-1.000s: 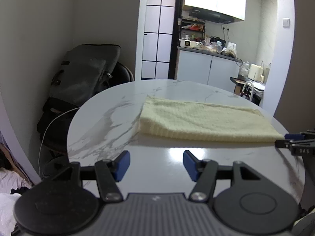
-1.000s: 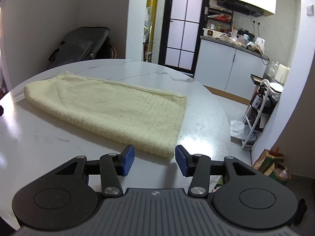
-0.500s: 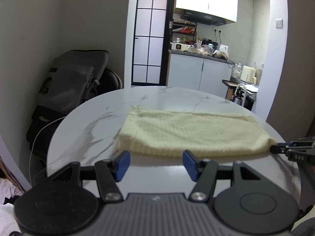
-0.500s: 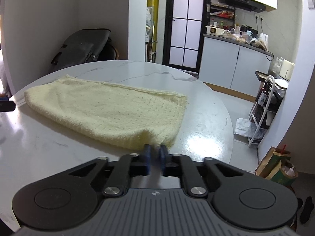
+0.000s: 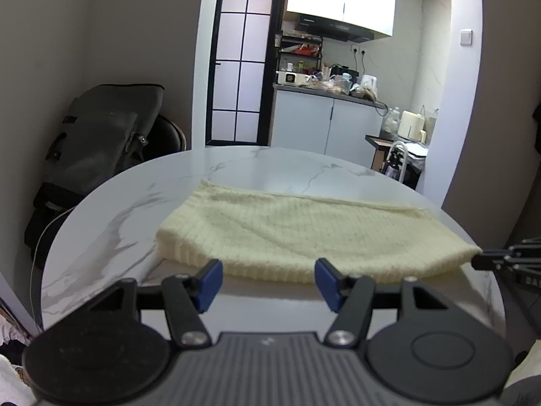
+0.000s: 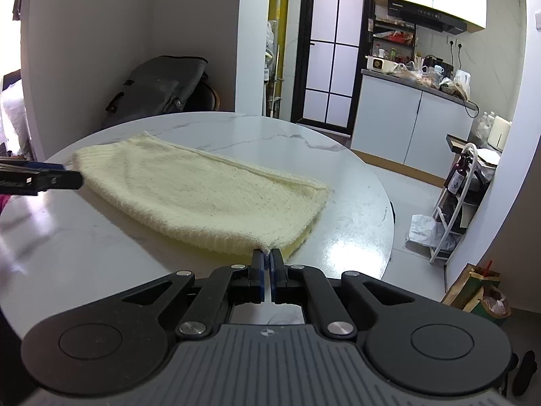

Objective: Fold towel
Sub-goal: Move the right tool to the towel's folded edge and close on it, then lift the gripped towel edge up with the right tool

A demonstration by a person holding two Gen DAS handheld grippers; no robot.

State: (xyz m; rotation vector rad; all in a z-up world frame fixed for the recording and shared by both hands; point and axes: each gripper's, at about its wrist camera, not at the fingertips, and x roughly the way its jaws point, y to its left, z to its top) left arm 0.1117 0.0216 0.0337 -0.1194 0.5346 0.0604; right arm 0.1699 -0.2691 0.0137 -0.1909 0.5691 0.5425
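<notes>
The towel [image 6: 203, 196] is pale yellow and knobbly. It lies flat on the round white desk [image 6: 345, 237], folded into a long strip. From the left wrist camera it stretches across the desk [image 5: 111, 237] from side to side, and this same towel [image 5: 304, 237] has one thick folded edge facing the camera.

The right claw [image 6: 267, 264] is pinched tight on the near corner of the towel. Its two blue pads [image 6: 258, 267] are pressed together with a little bit of yellow cloth stuck between them. That corner is lifted a tiny bit off the desk. In the left wrist camera the tip of the right claw [image 5: 480, 258] shows at the far right end of the towel.

The left claw [image 5: 268, 279] is wide apart and holds nothing. Its blue pads [image 5: 209, 279] sit just in front of the towel's near edge, close to its left end. In the right wrist camera the left claw [image 6: 72, 176] pokes in from the left, right beside the far end of the towel.

Behind the desk a dark grey bag [image 5: 101, 142] leans on a chair by the wall. Further back is a black door with glass panes [image 5: 243, 84] and a kitchen counter [image 5: 331, 96] with many small things on it.
</notes>
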